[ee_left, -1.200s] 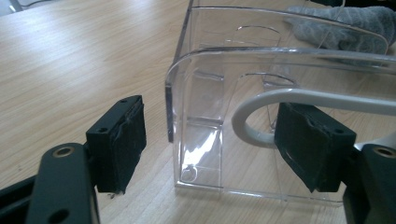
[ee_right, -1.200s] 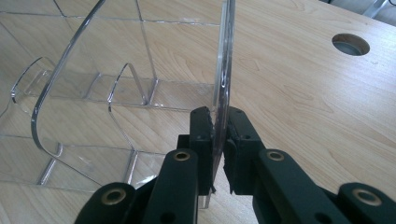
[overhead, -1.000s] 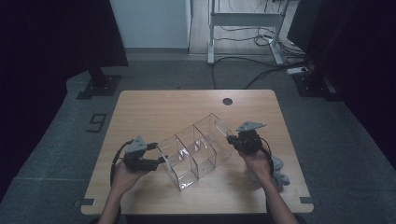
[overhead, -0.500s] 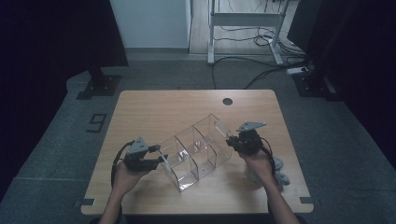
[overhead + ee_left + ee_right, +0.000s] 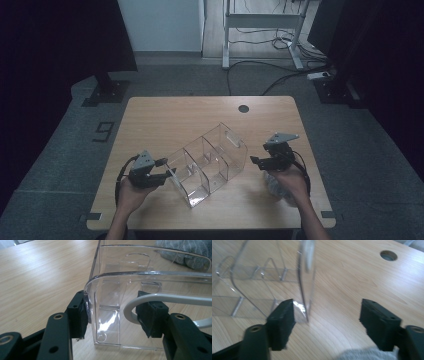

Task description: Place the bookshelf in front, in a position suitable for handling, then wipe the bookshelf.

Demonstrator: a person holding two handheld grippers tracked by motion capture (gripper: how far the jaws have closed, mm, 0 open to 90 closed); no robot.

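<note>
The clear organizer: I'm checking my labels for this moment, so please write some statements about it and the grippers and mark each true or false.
1. The clear organizer rests on the wooden table. True.
2. The left gripper has one pad each side of the organizer's end wall. True.
3. The right gripper is clamped on the organizer. False: its jaws have just been opening and stand wide, the wall edge near one pad.
4. The organizer's compartments hold pens. False: they look empty.
5. A round hole sits near the table's far edge. True.
</note>
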